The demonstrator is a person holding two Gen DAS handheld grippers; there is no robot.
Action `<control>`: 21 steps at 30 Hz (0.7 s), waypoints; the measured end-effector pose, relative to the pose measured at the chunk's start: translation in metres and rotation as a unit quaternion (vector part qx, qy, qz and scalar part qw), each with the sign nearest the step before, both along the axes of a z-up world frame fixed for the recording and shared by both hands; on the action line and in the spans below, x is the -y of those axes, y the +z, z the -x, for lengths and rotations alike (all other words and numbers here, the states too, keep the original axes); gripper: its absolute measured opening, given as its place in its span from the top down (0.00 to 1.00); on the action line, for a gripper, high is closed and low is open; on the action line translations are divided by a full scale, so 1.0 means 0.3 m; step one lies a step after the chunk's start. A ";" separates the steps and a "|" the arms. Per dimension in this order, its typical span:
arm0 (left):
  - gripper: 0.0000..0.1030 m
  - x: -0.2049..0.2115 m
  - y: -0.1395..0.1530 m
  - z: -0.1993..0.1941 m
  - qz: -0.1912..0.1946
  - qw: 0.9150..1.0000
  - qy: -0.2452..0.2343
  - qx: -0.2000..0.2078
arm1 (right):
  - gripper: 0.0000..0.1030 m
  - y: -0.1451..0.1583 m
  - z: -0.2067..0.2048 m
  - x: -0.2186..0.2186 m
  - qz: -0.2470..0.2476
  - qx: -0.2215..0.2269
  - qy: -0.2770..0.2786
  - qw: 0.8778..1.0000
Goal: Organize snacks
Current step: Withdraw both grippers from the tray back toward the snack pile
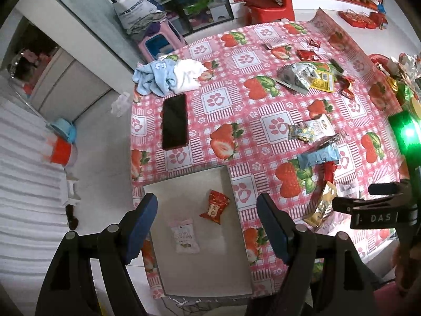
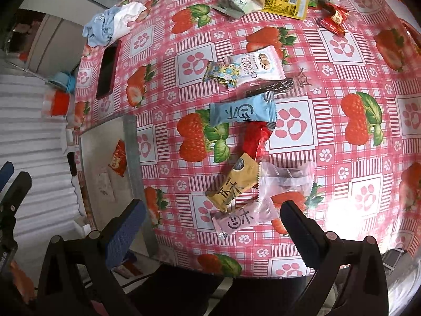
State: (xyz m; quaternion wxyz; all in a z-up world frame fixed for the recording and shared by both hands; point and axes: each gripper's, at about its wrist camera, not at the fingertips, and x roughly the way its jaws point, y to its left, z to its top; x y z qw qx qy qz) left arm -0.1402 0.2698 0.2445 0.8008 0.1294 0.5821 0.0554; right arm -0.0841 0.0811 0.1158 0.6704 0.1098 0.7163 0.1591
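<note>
A grey tray (image 1: 184,192) sits at the table's near left edge and also shows in the right wrist view (image 2: 131,152). In it lie a red candy (image 1: 214,206) and a white-pink packet (image 1: 185,238). My left gripper (image 1: 206,223) is open and empty above the tray. My right gripper (image 2: 213,234) is open and empty just above a pink snack packet (image 2: 243,218). Near it lie a tan packet (image 2: 232,181), a clear packet (image 2: 286,179), a red wrapper (image 2: 255,138), a blue packet (image 2: 242,110) and a cranberry packet (image 2: 259,64).
A black phone (image 1: 175,121) and a blue-white cloth (image 1: 168,76) lie on the strawberry tablecloth (image 1: 218,97) at the left. More wrappers (image 1: 307,75) lie further back. The right gripper's body (image 1: 381,210) is at the right.
</note>
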 end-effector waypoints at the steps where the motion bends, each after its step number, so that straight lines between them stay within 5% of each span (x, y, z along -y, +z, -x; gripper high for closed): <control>1: 0.22 -0.003 0.002 -0.001 0.002 1.000 0.001 0.001 | 0.00 0.001 0.000 0.001 0.000 0.000 0.000 1.000; 21: 0.21 -0.106 0.042 0.007 0.067 0.997 0.043 0.018 | 0.00 0.016 -0.001 -0.040 0.013 0.010 0.012 1.000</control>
